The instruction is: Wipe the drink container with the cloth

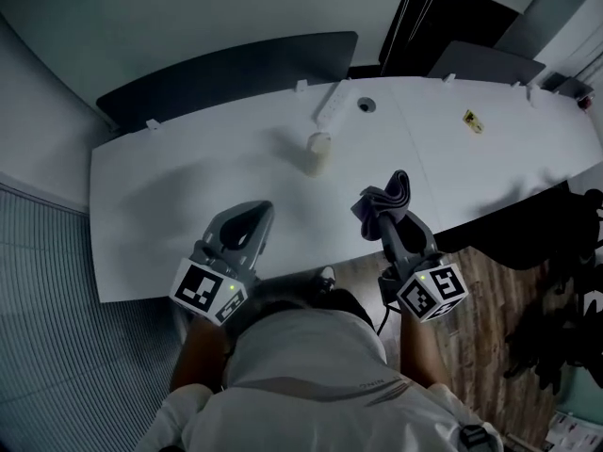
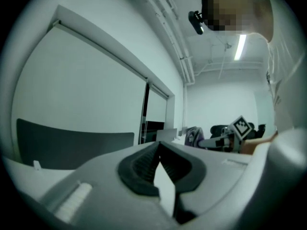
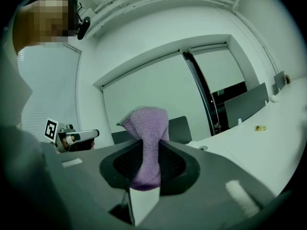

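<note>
Head view, drink container: the drink container (image 1: 318,153) is standing upright and alone on the white desk (image 1: 188,177), ahead of both tools, and nothing is touching it.
Head view, cloth: the right hand-held gripper (image 1: 388,217) is carrying the cloth (image 1: 386,196) bunched upward, near the drink container and to its right, so a loose fold is leading toward it.
Head view, free tool: the left hand-held gripper (image 1: 252,219) is hovering over the desk's near edge, left of the drink container, likely being brought in to steady it.
Left gripper view, jaws: the ribbed pads (image 2: 141,164) are pressing together with nothing between them. They would need spreading before bracing the drink container, which is not showing here.
Right gripper view, jaws: they are pinching the cloth at its waist, leaving the purple tuft standing above the pads as the wiping face. The drink container is not showing here either.
Stage, judged: the approach is being made, and wiping is not yet happening.
</note>
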